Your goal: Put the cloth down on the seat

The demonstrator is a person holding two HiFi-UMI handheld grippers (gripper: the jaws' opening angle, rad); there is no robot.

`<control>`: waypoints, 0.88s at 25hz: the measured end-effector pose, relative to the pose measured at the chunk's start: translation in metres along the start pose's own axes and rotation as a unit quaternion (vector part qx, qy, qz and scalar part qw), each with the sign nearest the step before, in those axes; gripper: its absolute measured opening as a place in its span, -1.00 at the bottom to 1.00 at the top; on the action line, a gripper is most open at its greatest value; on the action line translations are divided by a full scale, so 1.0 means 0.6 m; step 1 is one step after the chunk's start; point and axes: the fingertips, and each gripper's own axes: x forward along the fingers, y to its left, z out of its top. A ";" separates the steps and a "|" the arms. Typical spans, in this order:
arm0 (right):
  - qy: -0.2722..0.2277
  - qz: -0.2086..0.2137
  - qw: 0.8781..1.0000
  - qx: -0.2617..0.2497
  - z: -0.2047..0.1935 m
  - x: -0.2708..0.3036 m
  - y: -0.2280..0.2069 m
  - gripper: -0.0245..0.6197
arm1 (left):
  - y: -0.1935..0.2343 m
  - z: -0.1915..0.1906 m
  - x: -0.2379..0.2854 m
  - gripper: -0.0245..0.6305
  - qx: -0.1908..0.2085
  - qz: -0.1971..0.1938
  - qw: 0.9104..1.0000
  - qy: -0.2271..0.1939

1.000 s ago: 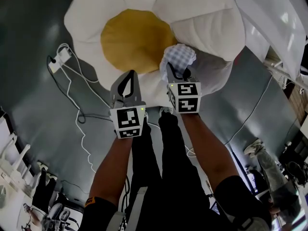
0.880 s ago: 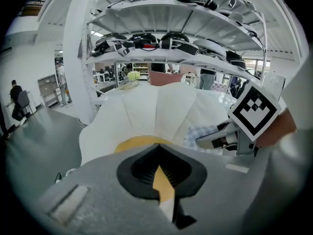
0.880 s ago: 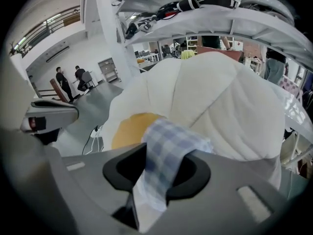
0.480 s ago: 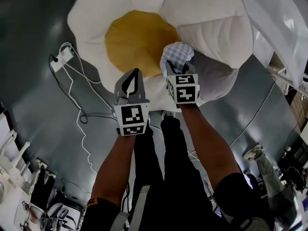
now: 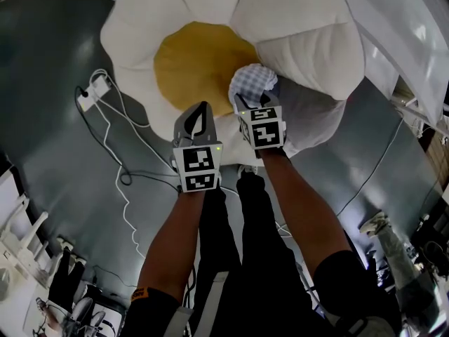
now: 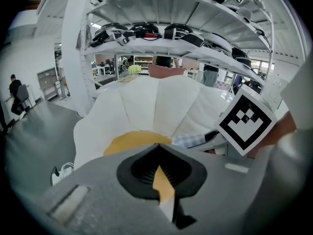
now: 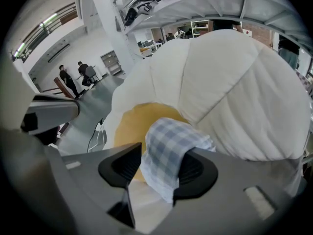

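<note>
Blue-checked fabric cloth (image 5: pixel 251 81) has advanced over the white, yellow-centred flower cushion seat (image 5: pixel 196 62). Right gripper (image 7: pixel 159 168) is opening its jaws around it; left gripper (image 6: pixel 159 173) is clenched, empty.

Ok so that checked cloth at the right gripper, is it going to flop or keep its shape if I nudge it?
Probably floppy: the checked cloth hangs between the right gripper's opening fingers, draped over one. Likely light, since it bunches in soft folds. It should stay put rather than slide on the padded seat.
</note>
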 end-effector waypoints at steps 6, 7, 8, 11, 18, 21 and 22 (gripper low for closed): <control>0.009 0.010 1.000 0.002 -0.008 -0.037 0.010 -0.20 | 0.006 0.028 -0.024 -0.93 0.012 -0.001 1.000 -0.011; 0.014 0.009 1.000 0.003 -0.010 -0.045 0.012 -0.19 | 0.008 0.038 -0.031 -0.93 0.013 0.000 1.000 -0.014; 0.021 0.007 1.000 0.006 -0.012 -0.053 0.014 -0.17 | 0.010 0.048 -0.038 -0.93 0.015 0.000 1.000 -0.017; 0.041 -0.002 0.999 0.008 -0.016 -0.078 0.019 -0.13 | 0.008 0.078 -0.061 -0.92 0.022 -0.003 0.999 -0.029; 0.001 -0.026 1.000 0.006 0.023 -0.163 0.036 -0.18 | -0.006 0.111 -0.117 -0.93 0.036 -0.015 0.998 -0.042; -0.020 -0.033 0.999 0.008 0.046 -0.203 0.049 -0.26 | -0.013 0.119 -0.138 -0.92 0.039 -0.020 0.998 -0.037; -0.026 -0.036 0.999 0.008 0.051 -0.216 0.052 -0.28 | -0.016 0.122 -0.146 -0.93 0.039 -0.023 0.998 -0.035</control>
